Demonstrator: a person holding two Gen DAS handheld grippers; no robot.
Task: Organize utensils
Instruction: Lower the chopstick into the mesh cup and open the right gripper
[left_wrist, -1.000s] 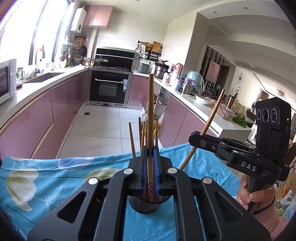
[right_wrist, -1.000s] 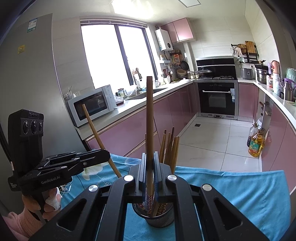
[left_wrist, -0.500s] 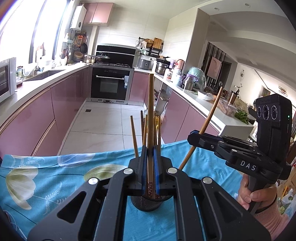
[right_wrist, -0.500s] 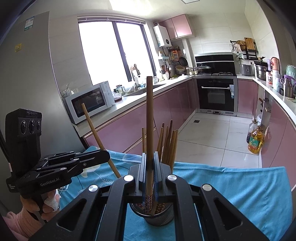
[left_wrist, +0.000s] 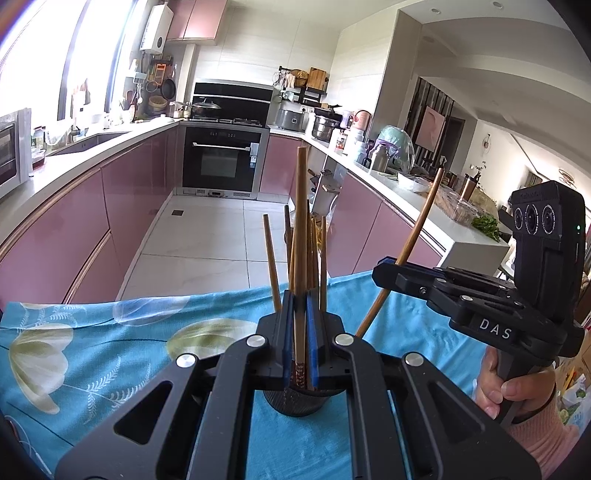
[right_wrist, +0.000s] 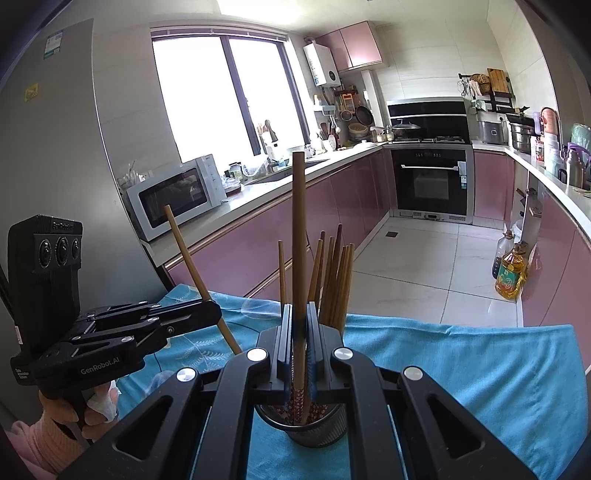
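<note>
A dark mesh utensil holder (left_wrist: 299, 400) (right_wrist: 317, 424) stands on the blue floral tablecloth (left_wrist: 110, 350) with several wooden chopsticks (left_wrist: 271, 258) (right_wrist: 338, 280) upright in it. My left gripper (left_wrist: 300, 306) is shut on a long chopstick (left_wrist: 301, 206), whose patterned lower end hangs at the holder's mouth. My right gripper (right_wrist: 300, 317) is shut on another chopstick (right_wrist: 298, 221), its patterned end reaching into the holder. Each gripper shows in the other's view: the right gripper (left_wrist: 384, 271) with its slanted stick, the left gripper (right_wrist: 214, 314) likewise.
The table's far edge (right_wrist: 443, 321) drops to a tiled kitchen floor. Pink cabinets and counters run along both sides, with a microwave (right_wrist: 173, 195), an oven (left_wrist: 221, 162) and oil bottles (right_wrist: 511, 273) on the floor. A person's hands (left_wrist: 513, 391) grip the handles.
</note>
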